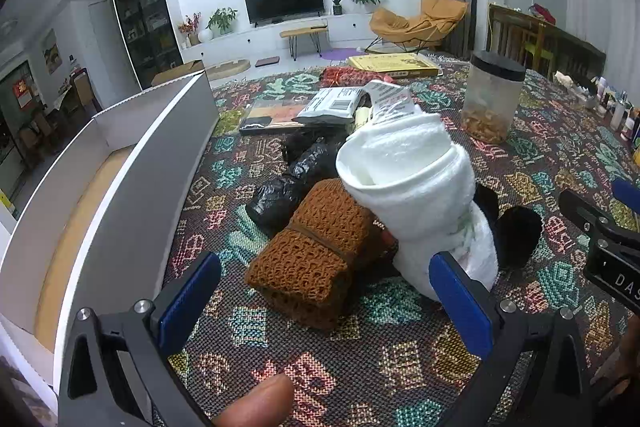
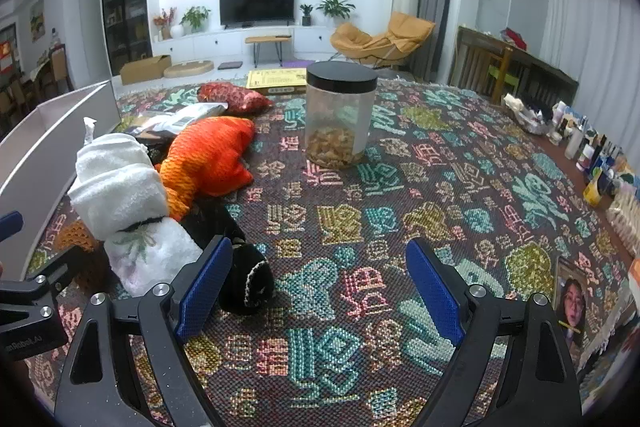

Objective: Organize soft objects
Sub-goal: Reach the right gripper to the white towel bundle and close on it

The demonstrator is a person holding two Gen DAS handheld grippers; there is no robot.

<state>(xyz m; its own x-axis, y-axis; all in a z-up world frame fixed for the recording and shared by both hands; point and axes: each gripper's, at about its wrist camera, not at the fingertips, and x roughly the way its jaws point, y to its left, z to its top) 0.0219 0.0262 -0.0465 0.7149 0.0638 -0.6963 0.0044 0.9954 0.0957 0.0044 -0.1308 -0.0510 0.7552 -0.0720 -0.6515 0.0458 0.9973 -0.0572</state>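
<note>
My left claw (image 1: 325, 301) gapes wide, empty; the brown knit bundle (image 1: 316, 251) lies between its tips, the white towel roll (image 1: 416, 187) just right. My right claw (image 2: 320, 293) is wide too, black sock (image 2: 250, 281) at its left tip. Its body reads "DAS".

— see that big jar (image 2: 340, 115) with a black lid, on the bright patterned cloth (image 2: 400, 195)?

— yep, brown bits down at the bottom. flat yellow box (image 2: 276, 81) just behind.

— white box (image 1: 132, 163) over on the left, open on top.

— and a grey mail bag (image 1: 332, 105) lying on flat packets near its far end.

— far back, black tv (image 2: 257, 4) on the wall, green plants (image 2: 335, 6) beside.

— orange chair (image 2: 380, 41) near the curtain. little bottles (image 2: 588, 151) lined up along the right edge.
</note>
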